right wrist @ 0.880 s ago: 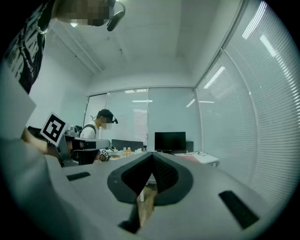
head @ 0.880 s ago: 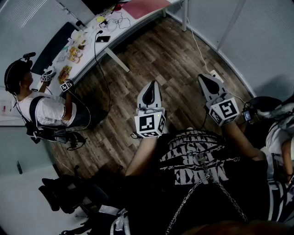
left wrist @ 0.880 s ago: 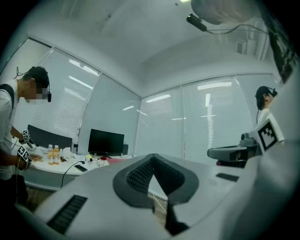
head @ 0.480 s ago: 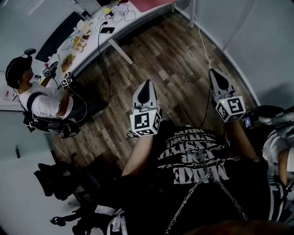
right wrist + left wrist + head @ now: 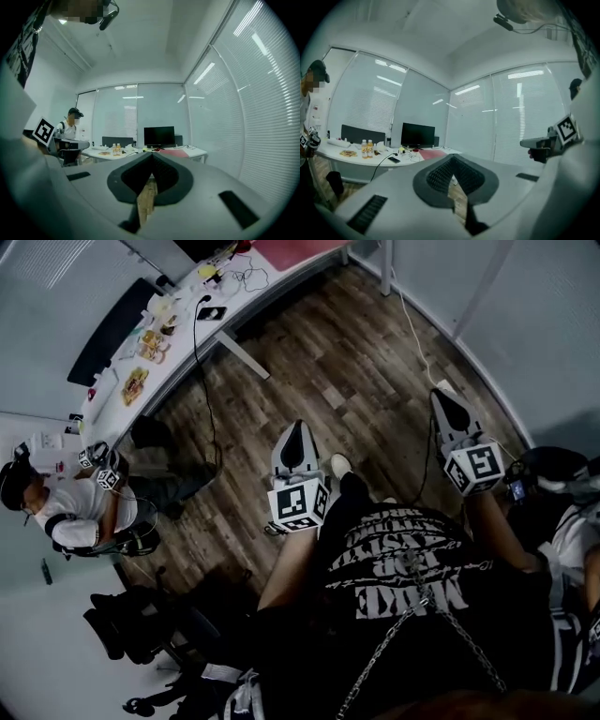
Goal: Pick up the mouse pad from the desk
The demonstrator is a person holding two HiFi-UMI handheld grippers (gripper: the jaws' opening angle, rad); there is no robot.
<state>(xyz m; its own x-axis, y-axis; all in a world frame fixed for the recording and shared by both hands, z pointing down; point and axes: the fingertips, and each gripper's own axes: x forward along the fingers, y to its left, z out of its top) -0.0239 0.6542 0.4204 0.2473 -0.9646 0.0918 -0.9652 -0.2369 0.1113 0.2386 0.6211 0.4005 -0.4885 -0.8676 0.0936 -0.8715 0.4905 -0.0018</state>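
Nothing of the job is done yet. The left claw (image 5: 297, 427) and the right claw (image 5: 439, 397) are both shut and empty, held level over the wooden floor (image 5: 356, 362), well apart from the worktop (image 5: 176, 362). The pink mat (image 5: 292, 253), which I take for the mouse pad, lies flat near the monitor (image 5: 418, 135). Cables (image 5: 246, 279) and a phone (image 5: 210, 315) lie close beside it. Another person (image 5: 80, 517) sits at the worktop's other end.
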